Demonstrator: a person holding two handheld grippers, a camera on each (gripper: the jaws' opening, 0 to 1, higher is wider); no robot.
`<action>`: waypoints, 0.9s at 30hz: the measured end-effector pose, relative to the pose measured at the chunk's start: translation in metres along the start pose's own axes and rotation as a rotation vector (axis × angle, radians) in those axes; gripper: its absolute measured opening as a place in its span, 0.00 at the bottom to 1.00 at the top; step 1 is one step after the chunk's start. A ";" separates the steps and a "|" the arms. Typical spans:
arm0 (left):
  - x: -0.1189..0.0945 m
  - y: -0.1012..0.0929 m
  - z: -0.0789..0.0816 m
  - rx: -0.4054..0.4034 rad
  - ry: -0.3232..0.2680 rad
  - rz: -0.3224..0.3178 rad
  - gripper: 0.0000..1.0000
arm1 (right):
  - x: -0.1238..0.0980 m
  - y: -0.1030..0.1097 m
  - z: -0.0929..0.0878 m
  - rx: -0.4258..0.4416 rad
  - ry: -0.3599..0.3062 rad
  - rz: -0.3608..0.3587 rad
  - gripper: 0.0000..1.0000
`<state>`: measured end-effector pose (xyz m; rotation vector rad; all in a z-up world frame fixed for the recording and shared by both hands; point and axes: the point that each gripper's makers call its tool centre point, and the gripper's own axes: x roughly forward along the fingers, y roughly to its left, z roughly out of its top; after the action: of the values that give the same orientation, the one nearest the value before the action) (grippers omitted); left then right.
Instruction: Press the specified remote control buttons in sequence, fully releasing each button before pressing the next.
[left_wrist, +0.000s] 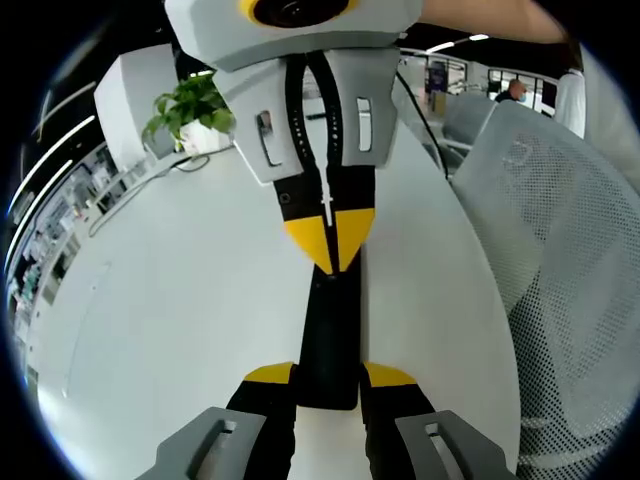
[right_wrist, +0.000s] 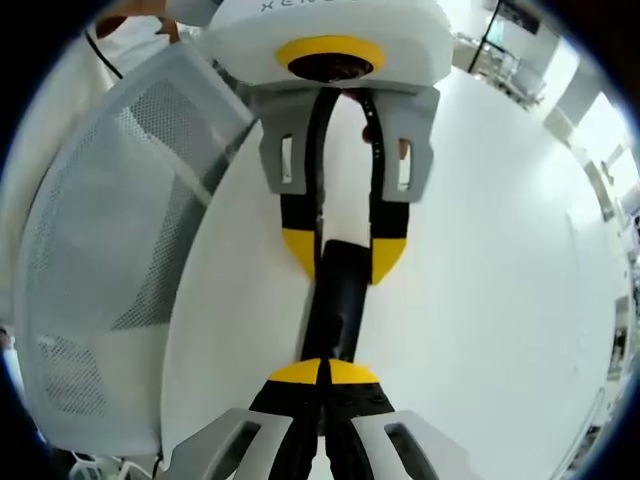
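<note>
Shut right tongs on remote

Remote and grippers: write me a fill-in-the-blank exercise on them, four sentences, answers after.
1. The left gripper holds a black ____ between its jaws.
2. The right gripper, over the remote, has its jaws ____.
3. Both grippers' jaw tips are coloured ____.
4. Far back on the white table stands a green ____ in a pot.

Answers: remote; shut; yellow; plant.
</note>
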<state>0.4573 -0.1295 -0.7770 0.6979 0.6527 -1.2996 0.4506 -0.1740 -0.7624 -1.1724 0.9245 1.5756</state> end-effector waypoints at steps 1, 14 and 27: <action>0.000 0.000 0.000 0.000 0.001 0.000 0.24 | 0.000 0.001 0.000 -0.001 0.001 0.002 0.00; 0.000 0.001 0.001 0.002 0.002 0.003 0.24 | 0.006 0.008 0.001 -0.014 0.011 0.019 0.00; 0.000 0.001 0.001 -0.003 -0.003 0.004 0.24 | 0.010 0.009 0.003 -0.023 0.018 0.023 0.00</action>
<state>0.4579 -0.1299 -0.7761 0.6939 0.6505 -1.2959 0.4403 -0.1712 -0.7712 -1.1973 0.9368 1.6004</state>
